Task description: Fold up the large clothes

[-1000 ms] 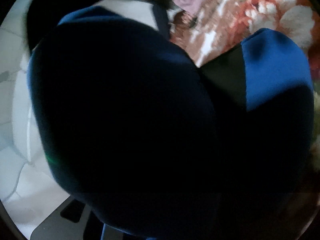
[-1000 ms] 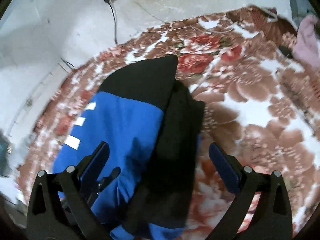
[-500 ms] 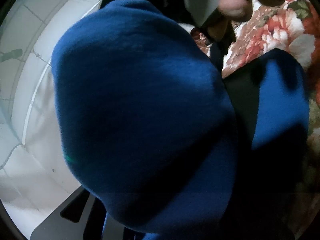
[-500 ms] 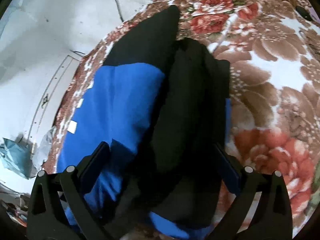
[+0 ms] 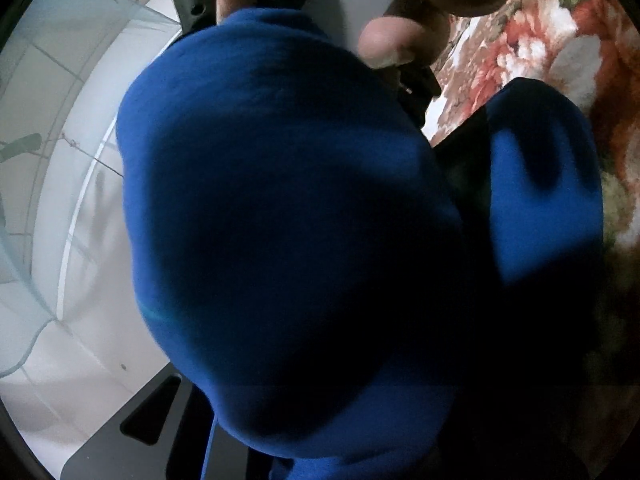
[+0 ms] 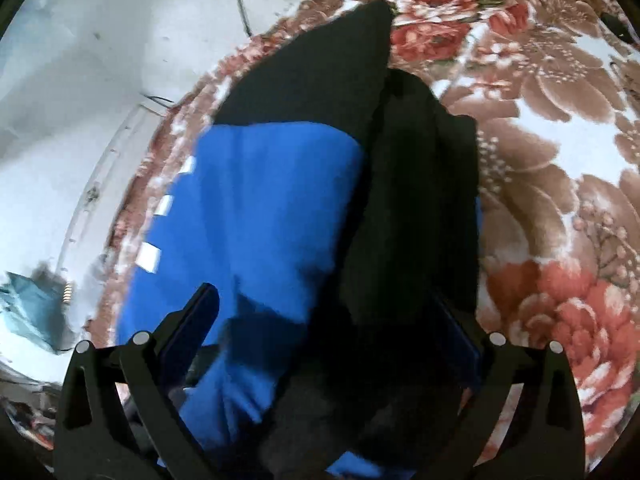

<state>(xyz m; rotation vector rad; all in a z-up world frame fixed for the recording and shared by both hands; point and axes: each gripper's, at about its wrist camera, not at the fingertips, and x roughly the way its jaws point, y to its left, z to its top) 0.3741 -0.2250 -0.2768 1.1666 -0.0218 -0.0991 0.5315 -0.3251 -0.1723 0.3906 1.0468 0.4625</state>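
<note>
Right tongs (image 6: 328, 340) are standing wide apart, pointing down over the garment (image 6: 280, 208), with one finger (image 6: 192, 328) over the blue panel and the other at the black fold's edge; neither pad is pressing on cloth. Left tongs are lying hidden under a bulge of blue cloth (image 5: 288, 216) that is filling most of the left wrist view; their jaws are closed down narrow, and the cloth appears to be bunching out of them, though the pinch point itself is not visible. Garment is lying on a flowered blanket (image 6: 560, 160), near its edge beside a white floor (image 6: 100, 60). Blue panel is showing three small white marks (image 6: 150, 256) along its left side; a black section (image 6: 320, 68) is reaching away from the camera, and a second black fold (image 6: 420, 200) is lying alongside and partly over it. A person's hand (image 5: 432, 12) is showing at the top of the left wrist view, gripping the other tool's handle above the cloth.
</note>
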